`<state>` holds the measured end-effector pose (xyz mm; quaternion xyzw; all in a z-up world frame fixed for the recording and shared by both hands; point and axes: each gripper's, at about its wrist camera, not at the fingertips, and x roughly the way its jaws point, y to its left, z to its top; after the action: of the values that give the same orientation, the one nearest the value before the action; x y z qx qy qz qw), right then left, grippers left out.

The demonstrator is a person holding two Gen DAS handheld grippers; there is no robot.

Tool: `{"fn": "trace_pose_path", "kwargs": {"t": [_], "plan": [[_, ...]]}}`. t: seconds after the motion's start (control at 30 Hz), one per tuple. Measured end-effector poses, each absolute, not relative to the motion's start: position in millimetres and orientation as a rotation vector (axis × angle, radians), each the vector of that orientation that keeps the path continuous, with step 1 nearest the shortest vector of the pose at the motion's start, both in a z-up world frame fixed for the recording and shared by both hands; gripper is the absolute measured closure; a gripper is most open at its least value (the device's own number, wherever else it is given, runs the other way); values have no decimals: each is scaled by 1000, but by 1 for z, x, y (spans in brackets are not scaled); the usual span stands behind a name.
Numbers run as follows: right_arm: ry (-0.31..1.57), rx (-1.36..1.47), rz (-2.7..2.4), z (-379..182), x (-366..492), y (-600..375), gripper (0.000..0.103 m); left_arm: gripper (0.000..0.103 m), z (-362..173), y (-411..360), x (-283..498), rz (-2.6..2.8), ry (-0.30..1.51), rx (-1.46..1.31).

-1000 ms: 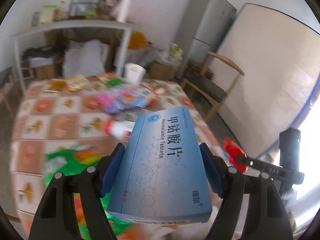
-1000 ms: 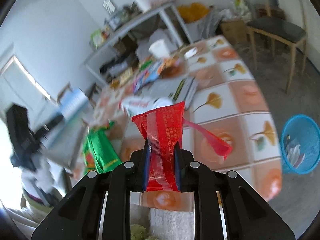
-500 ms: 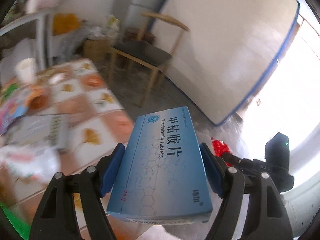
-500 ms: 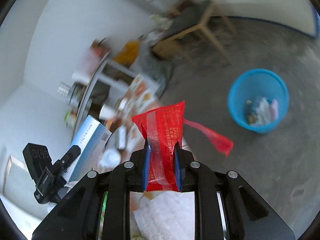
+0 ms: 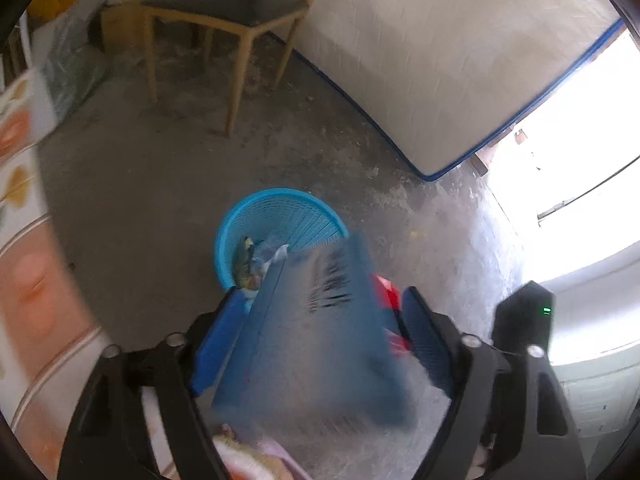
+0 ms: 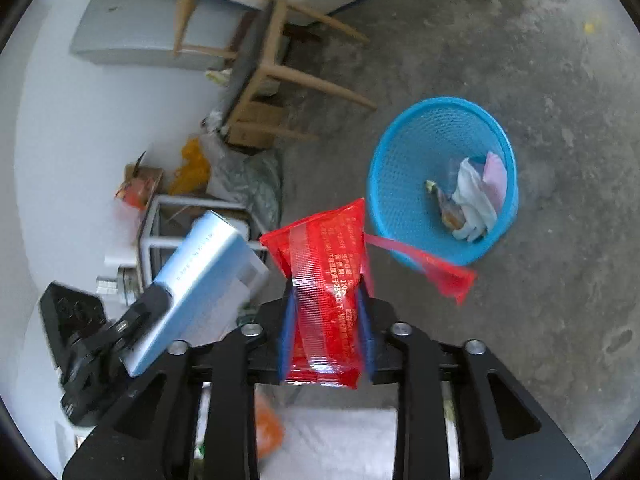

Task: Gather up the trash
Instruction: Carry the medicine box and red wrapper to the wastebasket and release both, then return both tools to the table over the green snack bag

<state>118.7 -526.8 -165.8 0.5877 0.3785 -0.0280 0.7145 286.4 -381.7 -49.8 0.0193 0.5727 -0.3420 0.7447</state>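
My left gripper (image 5: pixel 320 344) has its jaws spread wider than the blue medicine box (image 5: pixel 316 344), which is blurred between them, so the grip looks loose; the box also shows in the right wrist view (image 6: pixel 200 280). My right gripper (image 6: pixel 326 332) is shut on a red plastic wrapper (image 6: pixel 326 280) with a loose torn strip. A blue mesh waste basket (image 5: pixel 280 216) stands on the concrete floor just beyond the left gripper; in the right wrist view the basket (image 6: pixel 404 152) holds some paper and wrappers.
A wooden chair (image 5: pixel 224 8) stands on the floor past the basket, with bags and a cardboard box behind it. A mattress with blue edging (image 5: pixel 440 60) leans against the wall. The tablecloth edge (image 5: pixel 24 240) is at the left.
Both grippers swung away from the table to above the floor basket. The left jaws have widened and the blue box is now blurred and tilted. The red wrapper stays clamped.
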Motion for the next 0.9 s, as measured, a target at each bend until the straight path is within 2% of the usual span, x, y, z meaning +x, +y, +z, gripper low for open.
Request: {"fn": "trace_pose_path", "kwargs": {"t": [0.03, 0.07, 0.23, 0.37, 0.53, 0.7, 0.9], "plan": [[847, 1285, -73, -175, 129, -533, 47, 18, -56, -390, 293, -749, 1249, 37], [862, 1277, -103, -186, 135, -538, 44, 17, -62, -397, 299, -740, 1247, 44], [950, 1300, -196, -229, 139, -543, 44, 17, -85, -393, 301, -695, 1271, 25], [945, 1280, -189, -227, 120, -538, 44, 17, -78, -367, 293, -707, 1257, 9], [919, 1233, -200, -210, 103, -537, 44, 17, -44, -322, 285, -718, 1200, -67], [847, 1169, -164, -169, 82, -527, 44, 17, 4, -270, 259, -753, 1085, -119], [785, 1038, -53, -113, 63, -489, 35, 17, 40, -181, 208, -726, 961, -97]]}}
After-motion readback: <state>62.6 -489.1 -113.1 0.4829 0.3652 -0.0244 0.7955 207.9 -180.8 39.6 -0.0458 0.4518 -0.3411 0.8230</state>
